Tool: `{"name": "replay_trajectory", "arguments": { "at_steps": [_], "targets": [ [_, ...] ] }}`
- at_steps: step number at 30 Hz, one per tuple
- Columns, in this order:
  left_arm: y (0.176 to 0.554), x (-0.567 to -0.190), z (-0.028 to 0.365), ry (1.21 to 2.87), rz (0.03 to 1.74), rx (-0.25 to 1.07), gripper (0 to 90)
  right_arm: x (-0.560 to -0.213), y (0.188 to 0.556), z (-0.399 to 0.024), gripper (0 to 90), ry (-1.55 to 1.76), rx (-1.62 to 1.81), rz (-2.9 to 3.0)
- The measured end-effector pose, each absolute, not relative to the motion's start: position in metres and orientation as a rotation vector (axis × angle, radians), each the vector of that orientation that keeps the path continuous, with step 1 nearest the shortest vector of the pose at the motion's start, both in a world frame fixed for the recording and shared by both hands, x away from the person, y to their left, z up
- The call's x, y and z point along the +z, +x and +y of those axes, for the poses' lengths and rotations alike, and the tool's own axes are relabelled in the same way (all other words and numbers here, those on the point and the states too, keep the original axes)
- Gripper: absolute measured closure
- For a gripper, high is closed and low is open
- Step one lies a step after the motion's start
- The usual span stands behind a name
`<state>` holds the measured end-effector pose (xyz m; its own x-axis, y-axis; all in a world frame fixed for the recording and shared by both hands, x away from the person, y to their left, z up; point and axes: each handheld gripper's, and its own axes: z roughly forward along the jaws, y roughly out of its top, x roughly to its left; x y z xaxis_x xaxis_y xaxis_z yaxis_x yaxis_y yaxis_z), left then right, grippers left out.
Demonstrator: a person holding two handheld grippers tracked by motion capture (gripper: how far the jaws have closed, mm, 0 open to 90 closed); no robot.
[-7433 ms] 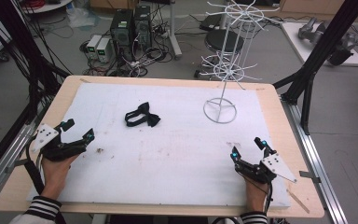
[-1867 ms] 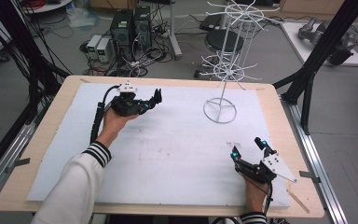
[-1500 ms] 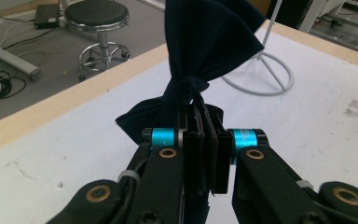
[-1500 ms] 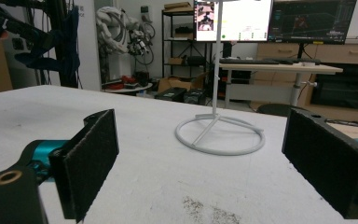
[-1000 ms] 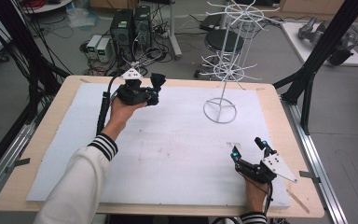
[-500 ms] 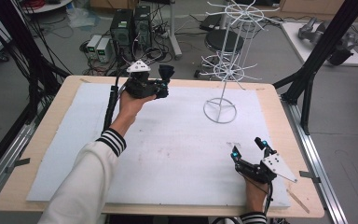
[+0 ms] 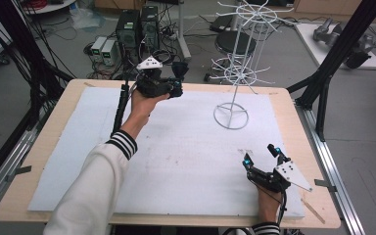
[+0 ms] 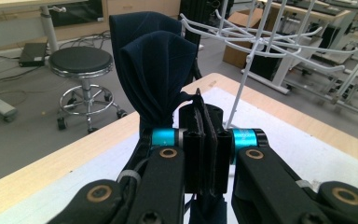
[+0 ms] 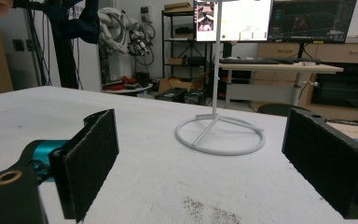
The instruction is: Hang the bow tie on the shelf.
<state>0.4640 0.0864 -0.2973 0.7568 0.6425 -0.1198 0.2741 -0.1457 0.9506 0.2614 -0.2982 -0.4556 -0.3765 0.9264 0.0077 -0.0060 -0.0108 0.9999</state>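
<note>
White foam sheet [image 7: 176, 161] covers the wooden tabletop [image 7: 293, 105], and behind it I see a grey floor with a stool and computer boxes. My left gripper [image 7: 175, 83] is lifted over the far edge of the tabletop, a bit left of the middle. Its jaws are squeezed tight on a dark blue bow tie [image 8: 156, 74] — the cloth fans out above the pads, up off the sheet. A white wire rack [image 7: 240, 63] stands near the far right corner, its round foot on the sheet, just to the right of the bow tie. My right gripper [image 7: 259, 155] rests near the front right corner — its jaws are wide apart with nothing between them.
</note>
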Motion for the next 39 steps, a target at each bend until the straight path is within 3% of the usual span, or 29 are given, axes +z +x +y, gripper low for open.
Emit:
{"name": "replay_trajectory", "arguments": {
  "at_steps": [39],
  "targets": [
    [0.489, -0.276, 0.037, 1.667, 0.673, 0.311, 87.0, -0.456, 0.261, -0.298, 9.8, 1.007, 1.502, 1.474]
  ]
}}
